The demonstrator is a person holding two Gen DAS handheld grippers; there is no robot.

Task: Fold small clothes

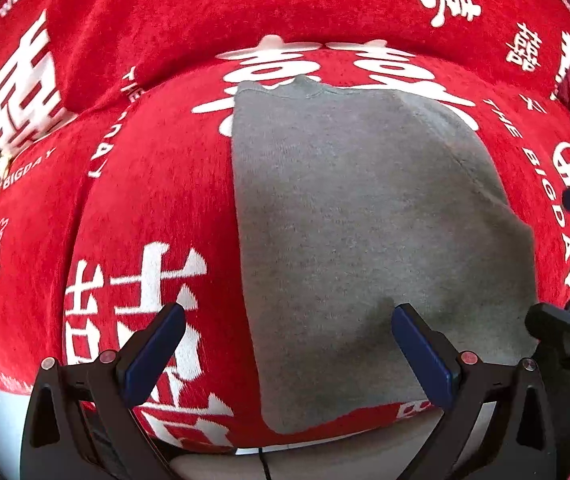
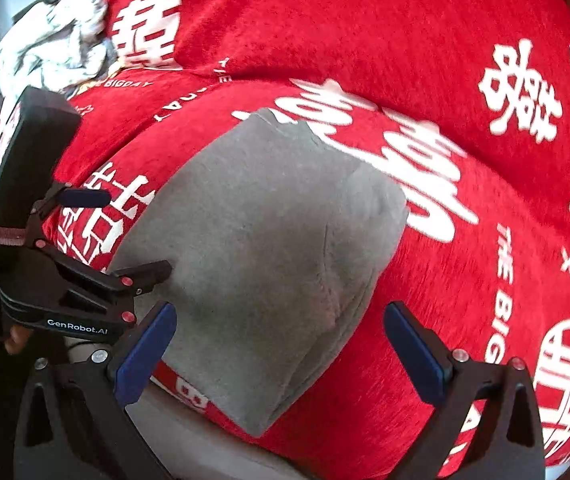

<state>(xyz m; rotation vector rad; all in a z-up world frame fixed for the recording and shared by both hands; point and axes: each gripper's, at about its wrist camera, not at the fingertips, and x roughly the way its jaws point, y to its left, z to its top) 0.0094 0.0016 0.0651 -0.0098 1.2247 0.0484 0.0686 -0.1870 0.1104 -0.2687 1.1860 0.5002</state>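
Observation:
A grey knit garment [image 1: 365,216] lies folded into a tall panel on a red cover [image 1: 157,184] with white characters. Its neckline is at the far end and its hem at the near edge. My left gripper [image 1: 289,320] is open and empty, low over the garment's near left part. My right gripper [image 2: 281,320] is open and empty over the garment's [image 2: 261,248] near right corner. The left gripper also shows in the right wrist view [image 2: 133,236], open, with one finger against the garment's left edge.
A crumpled white and grey cloth pile [image 2: 53,44] lies at the far left of the cover. A raised red cushion [image 2: 345,20] runs along the back. The cover's front edge [image 1: 325,444] is just below the garment's hem.

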